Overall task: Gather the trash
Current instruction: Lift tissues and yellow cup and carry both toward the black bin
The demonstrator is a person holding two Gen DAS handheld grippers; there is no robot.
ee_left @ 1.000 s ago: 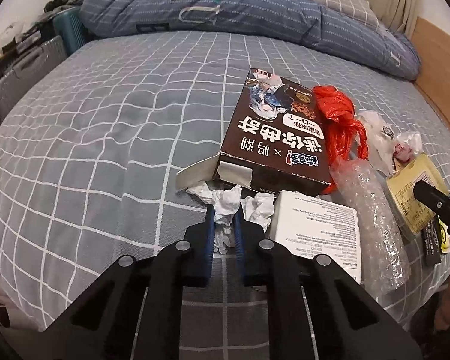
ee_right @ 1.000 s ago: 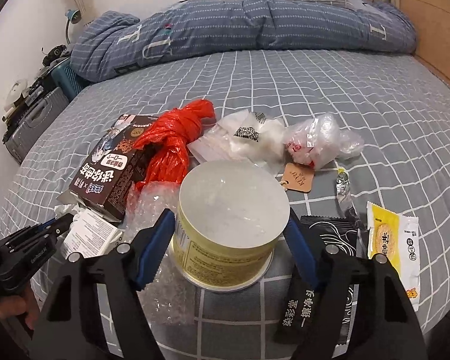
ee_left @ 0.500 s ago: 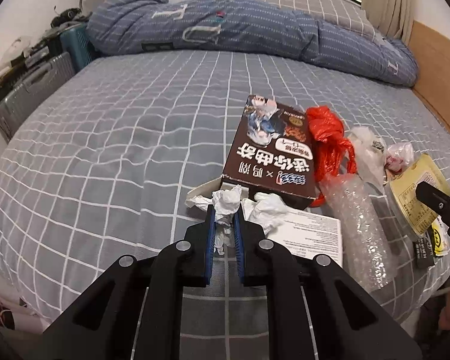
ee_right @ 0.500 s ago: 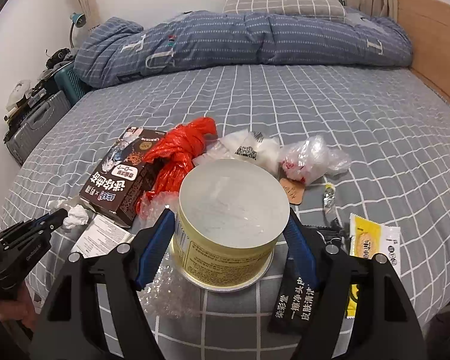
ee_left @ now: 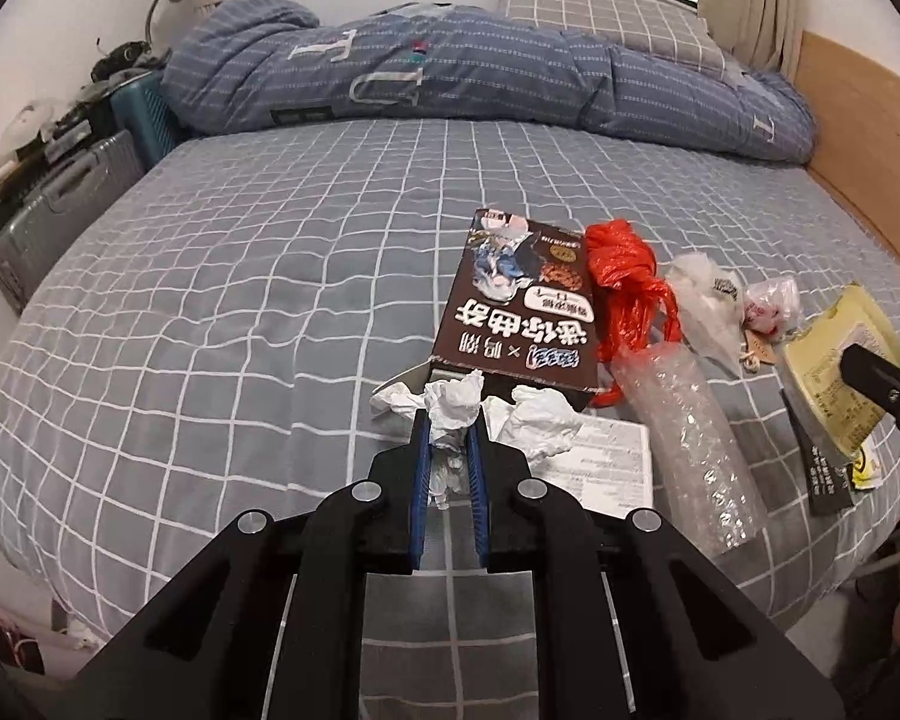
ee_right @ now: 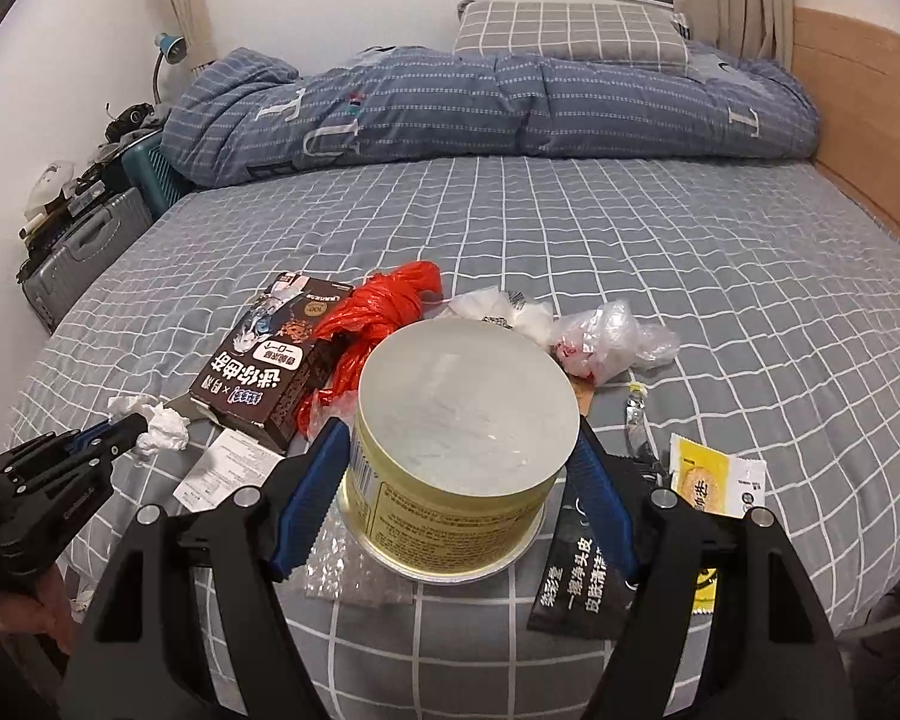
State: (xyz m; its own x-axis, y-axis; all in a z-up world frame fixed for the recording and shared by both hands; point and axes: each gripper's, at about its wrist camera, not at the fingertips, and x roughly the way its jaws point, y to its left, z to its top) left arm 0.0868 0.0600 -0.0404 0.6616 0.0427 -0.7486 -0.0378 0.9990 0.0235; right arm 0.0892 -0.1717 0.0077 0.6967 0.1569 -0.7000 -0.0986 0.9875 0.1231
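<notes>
My left gripper (ee_left: pixel 448 429) is shut on a crumpled white tissue (ee_left: pixel 452 408) and holds it above the grey checked bed, near the front of a brown snack box (ee_left: pixel 519 318). It also shows in the right wrist view (ee_right: pixel 129 423) at the left edge. My right gripper (ee_right: pixel 459 444) is shut on a yellow can with a clear lid (ee_right: pixel 459 438), held over the bed; the can also shows in the left wrist view (ee_left: pixel 840 360). More white tissue (ee_left: pixel 540 420) lies by the box.
On the bed lie a red plastic bag (ee_left: pixel 627 294), a bubble wrap roll (ee_left: pixel 690 438), a white leaflet (ee_left: pixel 606 468), clear plastic bags (ee_right: pixel 612 339), a black sachet (ee_right: pixel 582 564) and a yellow snack packet (ee_right: pixel 714 477). A blue duvet (ee_right: pixel 480 108) lies at the back, suitcases (ee_right: pixel 78 246) at left.
Both grippers have risen and pulled back from the bed with their loads; the tissue is lifted clear of the sheet, and more of the room shows.
</notes>
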